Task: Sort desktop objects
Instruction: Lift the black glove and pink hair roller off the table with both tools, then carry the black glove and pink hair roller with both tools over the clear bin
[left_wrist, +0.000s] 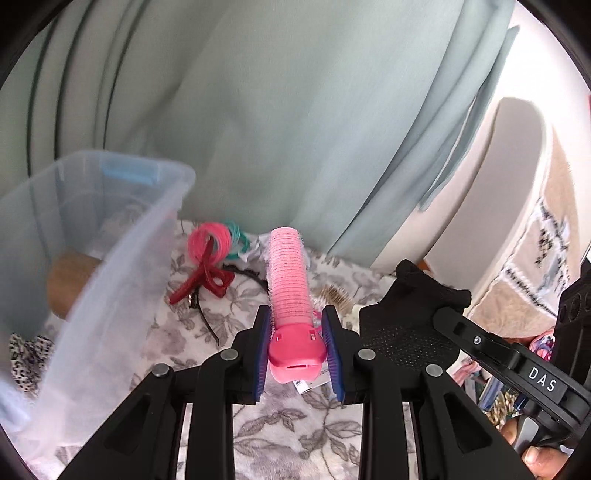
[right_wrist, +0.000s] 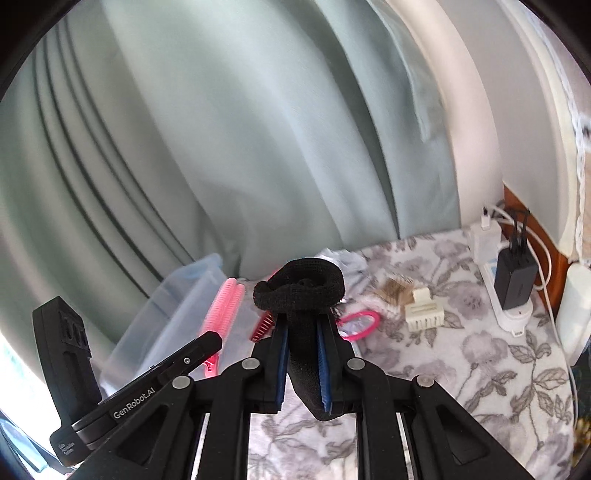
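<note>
Above the grey floral-print cloth of the tabletop, the left tongs were clamped on the smooth hot-pink plastic base of a long pink velcro hair roller, which jutted forward off the surface. Gripping the hard base rather than the bristly barrel probably gave the blue pads a firmer bite. To the left stood a clear plastic storage bin with a blue handle, the likely destination for the sorting.

The right tongs were closed on a black knitted fabric band, its looped end flopping over their tips.

Waiting on the cloth were a dark red bow-shaped hair claw, a bunch of pink and teal coil hair ties, a cream plastic claw clip and a pink oval ring.

What lay in the bin was hard to read through its blurred wall: a tan rounded shape, nothing surer. A bristly brush head behind the roller was mostly hidden, and a white tag below the base was unreadable.
</note>
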